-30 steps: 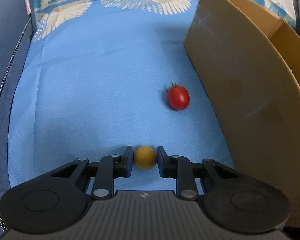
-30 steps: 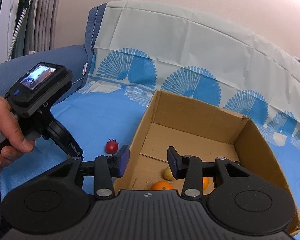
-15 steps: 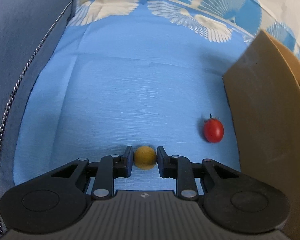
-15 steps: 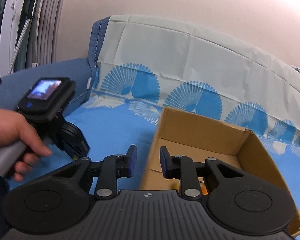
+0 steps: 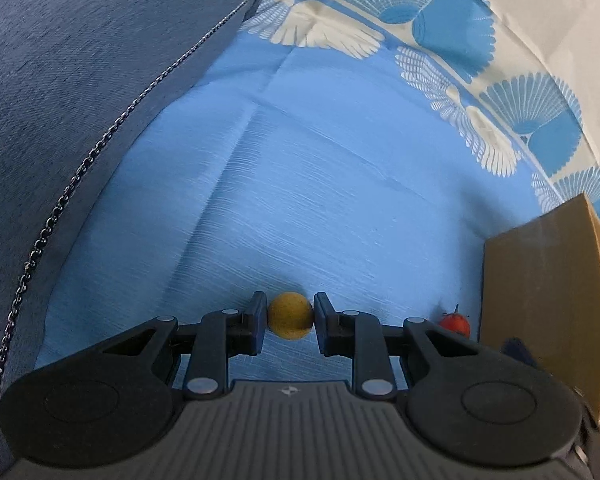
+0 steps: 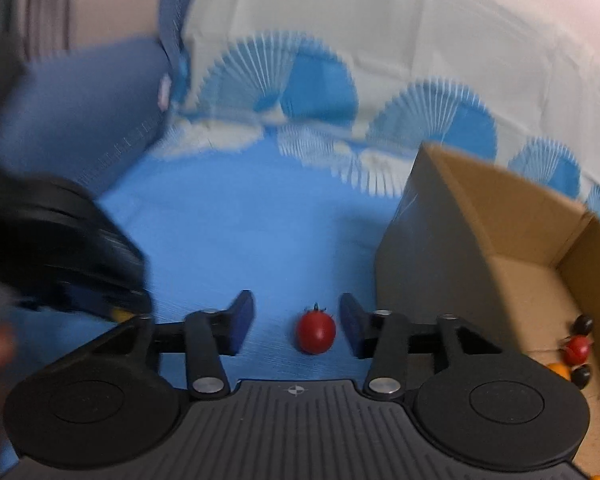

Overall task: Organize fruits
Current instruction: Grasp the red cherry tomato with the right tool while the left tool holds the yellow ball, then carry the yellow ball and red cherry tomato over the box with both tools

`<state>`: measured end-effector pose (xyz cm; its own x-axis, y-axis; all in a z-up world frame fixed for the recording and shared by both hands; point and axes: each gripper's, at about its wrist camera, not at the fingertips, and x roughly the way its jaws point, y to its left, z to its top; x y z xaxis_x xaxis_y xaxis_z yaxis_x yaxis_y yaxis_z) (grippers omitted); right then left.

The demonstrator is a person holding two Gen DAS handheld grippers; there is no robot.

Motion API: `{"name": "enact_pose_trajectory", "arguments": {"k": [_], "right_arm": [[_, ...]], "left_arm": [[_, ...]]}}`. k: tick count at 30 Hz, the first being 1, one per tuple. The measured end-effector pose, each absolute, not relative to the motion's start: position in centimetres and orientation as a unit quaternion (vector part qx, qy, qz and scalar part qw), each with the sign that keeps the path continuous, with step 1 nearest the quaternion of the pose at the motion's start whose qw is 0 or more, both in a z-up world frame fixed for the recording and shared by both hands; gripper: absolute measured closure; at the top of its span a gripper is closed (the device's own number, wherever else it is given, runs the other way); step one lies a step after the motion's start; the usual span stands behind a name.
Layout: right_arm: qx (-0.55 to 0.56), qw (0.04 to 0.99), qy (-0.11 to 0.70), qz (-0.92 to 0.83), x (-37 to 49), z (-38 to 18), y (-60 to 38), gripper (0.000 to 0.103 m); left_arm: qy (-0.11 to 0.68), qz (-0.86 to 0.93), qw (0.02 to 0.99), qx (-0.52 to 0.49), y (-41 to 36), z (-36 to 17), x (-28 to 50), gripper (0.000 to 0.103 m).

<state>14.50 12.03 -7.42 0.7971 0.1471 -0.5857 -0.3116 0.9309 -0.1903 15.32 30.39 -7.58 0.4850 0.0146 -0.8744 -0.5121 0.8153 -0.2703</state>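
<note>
My left gripper [image 5: 290, 318] is shut on a small yellow round fruit [image 5: 290, 321] above the blue cloth. A red cherry tomato [image 5: 454, 323] lies to its right, beside the cardboard box [image 5: 540, 280]. In the right wrist view my right gripper [image 6: 296, 326] is open, and the same tomato [image 6: 316, 334] lies on the cloth between its fingers, nearer the right one. The box [image 6: 480, 232] stands at the right with several small fruits [image 6: 576, 350] inside. The left gripper [image 6: 60, 248] shows blurred at the left.
A blue sofa arm [image 5: 80, 80] with a metal chain [image 5: 80, 172] along its seam rises on the left. A fan-patterned cloth [image 6: 340, 60] covers the backrest behind the box.
My right gripper has dropped down to the left of the box, opened wider and now straddles the tomato. My left gripper has turned left with the yellow fruit still in it.
</note>
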Motion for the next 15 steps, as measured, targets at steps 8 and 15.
{"name": "enact_pose_trajectory", "arguments": {"k": [8,15], "right_arm": [[-0.152,0.918,0.357,0.084,18.9,-10.4,12.3,0.059],[-0.123,0.928,0.334,0.109,16.9,-10.1,10.9,0.073]], "left_arm": [[0.478,0.161,0.826,-0.252,30.2,-7.3,15.6,0.076],[0.479,0.156,0.829,-0.243,29.7,-6.9,15.5,0.076]]}}
